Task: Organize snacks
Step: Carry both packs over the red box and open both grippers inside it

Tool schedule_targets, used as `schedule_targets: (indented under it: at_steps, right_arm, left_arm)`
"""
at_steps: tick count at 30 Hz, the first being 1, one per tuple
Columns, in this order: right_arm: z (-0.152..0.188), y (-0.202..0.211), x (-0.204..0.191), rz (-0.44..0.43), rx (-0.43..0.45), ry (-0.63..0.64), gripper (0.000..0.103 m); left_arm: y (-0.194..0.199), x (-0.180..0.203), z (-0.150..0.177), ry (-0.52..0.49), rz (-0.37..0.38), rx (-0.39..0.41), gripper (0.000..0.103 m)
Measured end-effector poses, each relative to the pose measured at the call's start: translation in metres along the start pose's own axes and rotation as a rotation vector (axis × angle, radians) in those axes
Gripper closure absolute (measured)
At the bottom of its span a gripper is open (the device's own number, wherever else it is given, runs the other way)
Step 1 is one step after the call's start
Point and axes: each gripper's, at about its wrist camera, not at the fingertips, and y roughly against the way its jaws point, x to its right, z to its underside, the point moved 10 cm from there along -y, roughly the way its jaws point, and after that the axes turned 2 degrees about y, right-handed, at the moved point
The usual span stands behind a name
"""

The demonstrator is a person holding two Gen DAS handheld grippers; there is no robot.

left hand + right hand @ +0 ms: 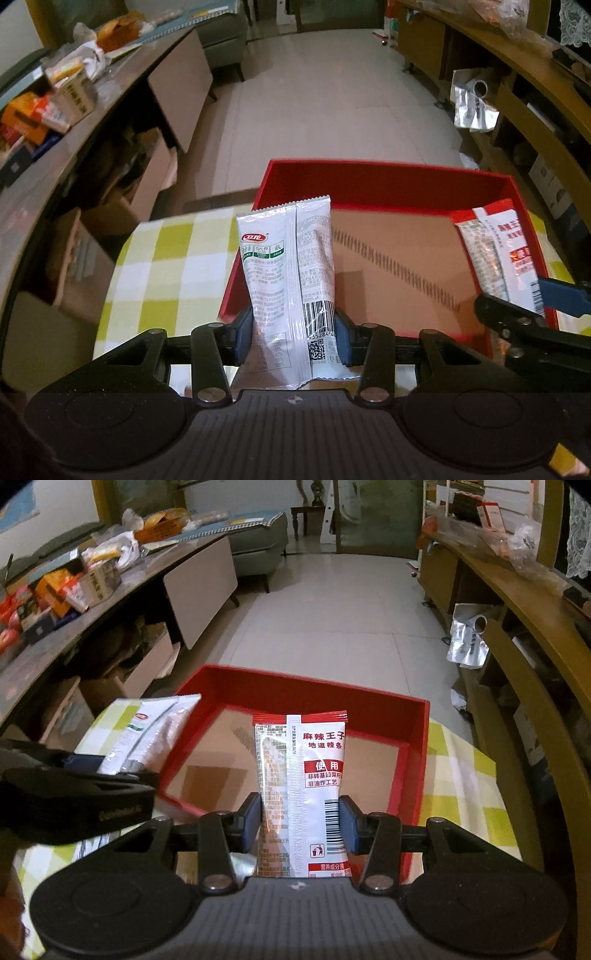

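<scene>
1. Pale floor tiles (332,609) are seen beyond the table (159,266), which is covered in a yellow-and-white check cloth; an open lane of floor is left between a cluttered sideboard (110,590) on the left and wooden shelving (517,602) on the right.
2. A red tray (388,184) with a bare brown cardboard floor is set on the table, its far wall lying near the table's far edge.
3. A white snack packet (288,266) is clamped upright between the fingers of the left gripper (293,334), just at the tray's left wall and partly over it.
4. A red-and-white snack packet (301,775) is pinched upright by the right gripper (300,821), held over the tray's near rim.
5. Most of the tray floor is left uncovered between the two packets.
6. Both grippers are held side by side at the tray's near side, close together but apart.
</scene>
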Motion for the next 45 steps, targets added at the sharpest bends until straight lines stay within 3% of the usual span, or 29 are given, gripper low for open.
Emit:
schedule_targets:
  at_steps: [10,17,32,42,44,45]
  right_arm:
    - [-0.012,-0.050,-0.004,-0.028,-0.004,-0.028,0.052]
    - [-0.004,-0.077,-0.006,-0.004,-0.032,-0.007,0.052]
    - [-0.009,-0.073,0.001,0.030,-0.010,-0.012,0.050]
    - [-0.015,-0.051,0.006,0.049,0.006,-0.017,0.048]
    - [-0.016,-0.046,0.007,0.049,0.011,-0.021,0.047]
    - [-0.017,-0.045,0.007,0.050,0.011,-0.024,0.047]
  left_arm:
    - [-0.038,0.002,-0.023,0.007,-0.004,0.008,0.051]
    - [-0.066,-0.003,-0.013,-0.015,-0.021,-0.040,0.050]
    - [-0.070,-0.001,-0.008,-0.019,0.004,-0.073,0.027]
    - [-0.049,-0.003,-0.010,-0.032,-0.022,-0.057,0.023]
    - [-0.044,-0.006,-0.012,-0.032,-0.047,-0.044,0.013]
    - [-0.041,-0.008,-0.013,-0.037,-0.064,-0.032,0.012]
